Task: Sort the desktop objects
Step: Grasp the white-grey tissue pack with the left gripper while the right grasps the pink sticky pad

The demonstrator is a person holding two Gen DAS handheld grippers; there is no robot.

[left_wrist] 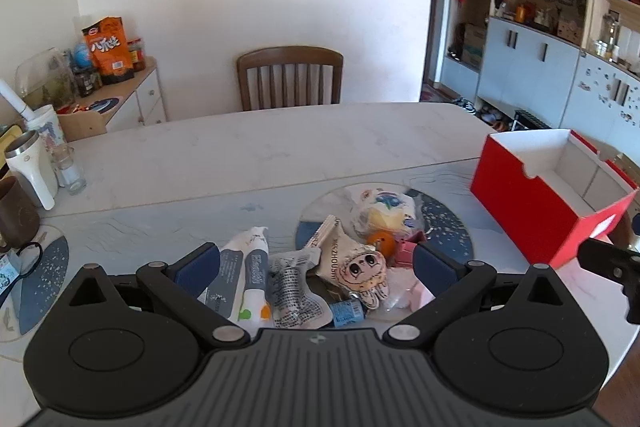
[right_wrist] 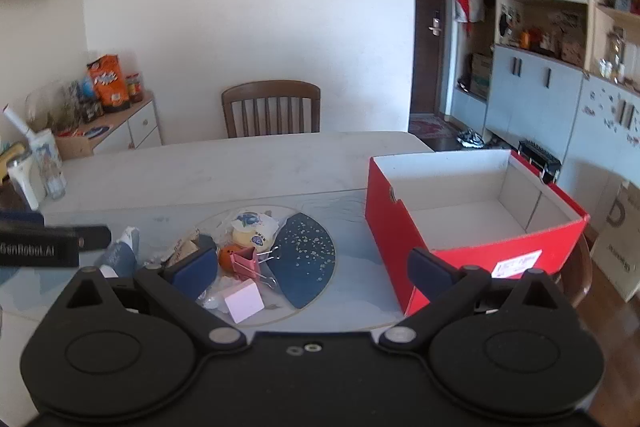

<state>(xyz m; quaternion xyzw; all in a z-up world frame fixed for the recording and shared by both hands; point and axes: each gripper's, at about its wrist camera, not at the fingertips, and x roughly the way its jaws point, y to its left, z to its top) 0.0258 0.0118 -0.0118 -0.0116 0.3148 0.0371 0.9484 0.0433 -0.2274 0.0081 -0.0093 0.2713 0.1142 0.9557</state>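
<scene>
The left tongs [left_wrist: 316, 265] hang over a heap of small things on the bench [left_wrist: 240, 151], their 2 blue pads spread as wide as they go and gripping nothing. Between and just beyond the pads lie a white tube [left_wrist: 256, 267], a crinkled silvery packet [left_wrist: 292, 291], a cartoon-faced pouch [left_wrist: 360, 267], a small blue item [left_wrist: 346, 311] and a small orange ball [left_wrist: 380, 241], all piled on a round blue-and-clear mat [left_wrist: 448, 223]. A clear bag with a yellow and white snack [left_wrist: 384, 213] sits at the far side of the heap.

The right tongs [right_wrist: 312, 271] are likewise fully spread and empty, held above the same mat, to the right of the pile. Near their left pad rest a pink binder clip [right_wrist: 248, 261] and a pale pink block [right_wrist: 244, 301] (the clip touches the orange ball). The red box [right_wrist: 400, 227], white inside and open on top, stands on the bench right of the mat, apart from the heap. A wooden chair [right_wrist: 272, 107] is at the far edge.
</scene>
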